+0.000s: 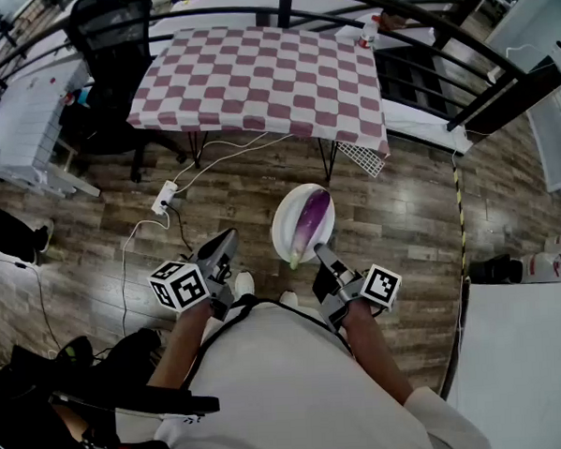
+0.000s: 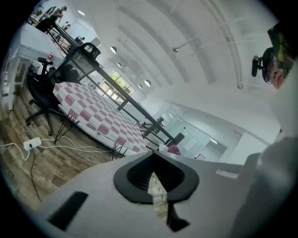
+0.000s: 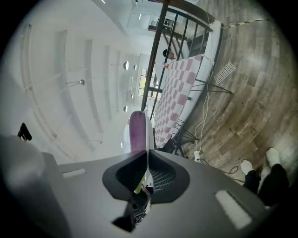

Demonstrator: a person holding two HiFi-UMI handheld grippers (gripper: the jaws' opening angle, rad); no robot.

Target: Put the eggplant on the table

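A purple eggplant (image 1: 310, 221) lies on a white plate (image 1: 290, 230) held in the air over the wooden floor, short of the checkered table (image 1: 263, 74). My right gripper (image 1: 321, 253) is shut on the plate's near rim. In the right gripper view, the plate's edge (image 3: 148, 135) runs between the jaws, with the eggplant (image 3: 137, 132) above it. My left gripper (image 1: 229, 240) hangs to the plate's left, shut and holding nothing. In the left gripper view, the eggplant (image 2: 173, 149) peeks over the left gripper (image 2: 152, 160), and the table (image 2: 95, 114) stands beyond.
A black office chair (image 1: 112, 49) stands left of the table. A power strip (image 1: 165, 195) and white cables lie on the floor before it. A small bottle (image 1: 369, 28) sits at the table's far right corner. A black metal rail (image 1: 439, 32) curves behind.
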